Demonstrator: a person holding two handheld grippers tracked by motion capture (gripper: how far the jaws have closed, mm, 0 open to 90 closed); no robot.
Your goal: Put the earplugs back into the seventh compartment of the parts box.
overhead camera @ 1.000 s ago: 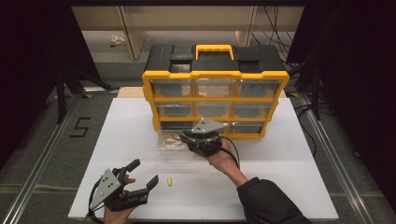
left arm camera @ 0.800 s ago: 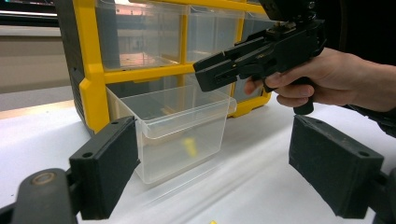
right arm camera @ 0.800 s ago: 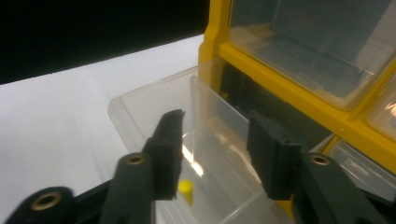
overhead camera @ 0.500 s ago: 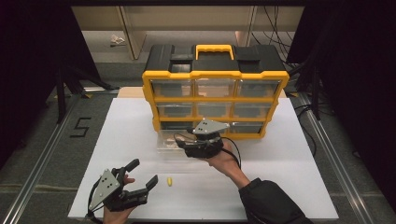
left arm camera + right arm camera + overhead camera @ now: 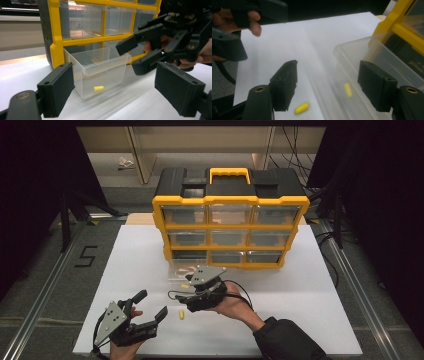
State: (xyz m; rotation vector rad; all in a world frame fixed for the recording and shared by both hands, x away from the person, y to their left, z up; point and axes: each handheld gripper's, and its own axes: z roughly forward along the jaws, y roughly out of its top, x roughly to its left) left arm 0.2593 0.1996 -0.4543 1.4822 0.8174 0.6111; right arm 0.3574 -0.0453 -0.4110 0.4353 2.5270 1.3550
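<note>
High view: a yellow-framed parts organizer (image 5: 230, 227) stands at the back of the white tabletop (image 5: 320, 300), and one clear drawer (image 5: 182, 272) sits pulled out on the tabletop just in front of its lower left corner, apparently so small parts can be dropped in from above. The right gripper (image 5: 186, 301) hovers just in front of that drawer, its jaws spread with nothing between them; they have just been opening. One yellow earplug (image 5: 98, 88) lies on the floor of the drawer, seen through its clear front wall in the left gripper view, which suggests it was released there. A second yellow earplug (image 5: 182, 314) lies loose on the tabletop, a little in front of the drawer and below the right gripper's spread jaws in the right gripper view, likely the next piece to collect. The left gripper (image 5: 150, 312) waits farther in front of the drawer and to its left, jaws wide apart and empty, aimed toward the drawer, seemingly held clear while the right hand works.
</note>
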